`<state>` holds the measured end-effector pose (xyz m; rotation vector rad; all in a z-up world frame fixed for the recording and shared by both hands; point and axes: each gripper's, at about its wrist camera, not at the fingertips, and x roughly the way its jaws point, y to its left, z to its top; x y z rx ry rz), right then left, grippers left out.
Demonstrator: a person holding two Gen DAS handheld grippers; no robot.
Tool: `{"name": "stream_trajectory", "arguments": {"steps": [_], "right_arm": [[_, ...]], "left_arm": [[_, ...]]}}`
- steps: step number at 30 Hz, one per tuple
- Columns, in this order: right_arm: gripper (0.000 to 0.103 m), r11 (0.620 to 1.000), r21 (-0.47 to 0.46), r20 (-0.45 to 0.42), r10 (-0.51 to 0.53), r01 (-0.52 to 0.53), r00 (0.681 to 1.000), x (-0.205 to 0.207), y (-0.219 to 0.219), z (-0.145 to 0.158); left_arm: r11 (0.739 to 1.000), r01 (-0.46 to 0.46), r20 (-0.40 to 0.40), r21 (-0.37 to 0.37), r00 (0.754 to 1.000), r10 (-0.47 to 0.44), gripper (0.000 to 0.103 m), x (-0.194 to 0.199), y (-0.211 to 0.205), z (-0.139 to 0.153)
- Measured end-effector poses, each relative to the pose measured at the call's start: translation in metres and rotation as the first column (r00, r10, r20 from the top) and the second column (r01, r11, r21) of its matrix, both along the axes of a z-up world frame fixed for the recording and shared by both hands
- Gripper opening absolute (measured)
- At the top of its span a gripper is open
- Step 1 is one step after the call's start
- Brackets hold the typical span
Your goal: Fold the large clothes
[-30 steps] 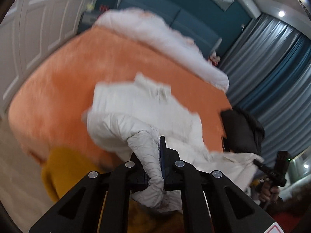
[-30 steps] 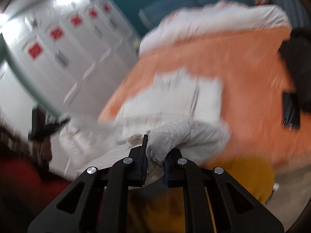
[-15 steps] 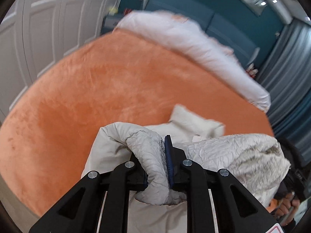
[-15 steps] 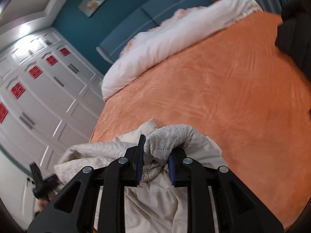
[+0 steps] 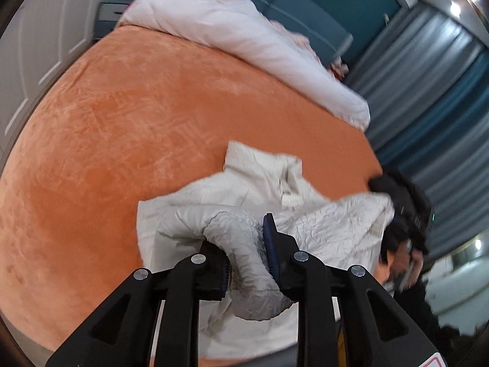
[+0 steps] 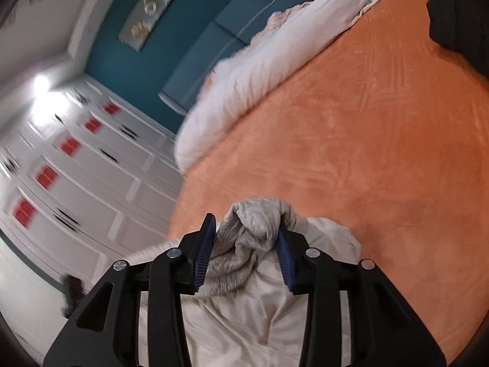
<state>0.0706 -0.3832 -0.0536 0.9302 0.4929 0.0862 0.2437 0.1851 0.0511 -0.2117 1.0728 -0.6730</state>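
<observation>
A home bedroom. A wide bed with a plush orange bedspread [image 5: 128, 140] and bunched white duvet [image 5: 244, 39] stands against a padded teal headboard wall [image 6: 214, 39], beside white panelled wardrobe doors [image 6: 91, 165] and long blue-grey curtains [image 5: 434, 91].

We see a broad stretch of bare orange plush bedspread [image 5: 128, 128] ahead and to the left of the crumpled cream padded garment [image 5: 321, 229], open for either gripper to pass. A rolled white duvet [image 5: 250, 39] blocks the far edge along the teal headboard [image 6: 214, 42]. A black bundle of cloth [image 6: 452, 15] sits at the bed's right edge. White panelled wardrobe doors [image 6: 91, 168] bound the left.
</observation>
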Motion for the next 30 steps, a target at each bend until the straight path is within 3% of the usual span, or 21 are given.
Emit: {"name": "stream_trajectory", "arguments": {"steps": [2,5,7,8,9,11,12,13,16,19,22,26,30], "right_arm": [[0.045,0.998,-0.014,0.006,-0.056,0.056,0.998,-0.009,-0.012,0.009],[0.045,0.988,-0.111,-0.019,-0.106,0.103,0.994,-0.028,-0.022,0.026],[0.045,0.977,-0.196,-0.022,-0.088,0.082,0.996,-0.039,-0.014,0.039],[0.045,0.97,-0.236,-0.029,-0.074,0.065,0.997,-0.042,-0.008,0.042],[0.045,0.956,-0.292,-0.035,-0.046,0.034,0.998,-0.044,0.004,0.047],[0.046,0.927,-0.375,-0.049,0.002,-0.021,0.999,-0.043,0.027,0.05],[0.046,0.906,-0.421,-0.064,0.017,-0.043,0.998,-0.04,0.042,0.05],[0.046,0.894,-0.445,-0.072,0.024,-0.053,0.997,-0.037,0.051,0.049],[0.06,0.86,-0.506,-0.113,0.005,-0.062,0.994,-0.02,0.074,0.036],[0.062,0.858,-0.513,-0.187,-0.073,-0.034,0.98,0.01,0.081,0.019],[0.062,0.847,-0.531,-0.237,-0.117,-0.028,0.964,0.035,0.083,0.01],[0.044,0.818,-0.572,-0.283,-0.135,-0.054,0.95,0.066,0.089,-0.003],[0.039,0.781,-0.613,-0.326,-0.11,-0.121,0.939,0.092,0.101,-0.025]], "left_arm": [[0.997,0.063,-0.037,0.041,0.997,-0.062,0.024,-0.001,0.005,0.002],[0.991,0.114,-0.097,0.07,0.99,-0.107,0.024,-0.003,0.022,0.005],[0.991,0.096,-0.06,0.091,0.994,-0.091,0.025,-0.009,0.036,0.02],[0.993,0.071,-0.008,0.099,0.997,-0.071,0.033,-0.012,0.047,0.036],[0.993,-0.001,0.071,0.117,0.997,-0.007,0.06,-0.014,0.059,0.054],[0.967,-0.209,0.271,0.142,0.948,0.165,0.083,-0.022,0.081,0.088],[0.962,-0.245,0.344,0.117,0.919,0.192,0.084,-0.026,0.087,0.102],[0.964,-0.248,0.371,0.097,0.908,0.197,0.085,-0.028,0.089,0.108],[0.94,-0.327,0.436,0.095,0.863,0.256,0.087,-0.035,0.075,0.11],[0.934,-0.331,0.445,0.135,0.863,0.241,0.087,-0.037,0.035,0.076],[0.918,-0.352,0.369,0.182,0.89,0.268,0.087,-0.026,-0.007,0.021],[0.903,-0.361,0.312,0.235,0.907,0.281,0.087,-0.014,-0.068,-0.051],[0.884,-0.349,0.33,0.311,0.912,0.244,0.087,-0.006,-0.112,-0.095]]}}
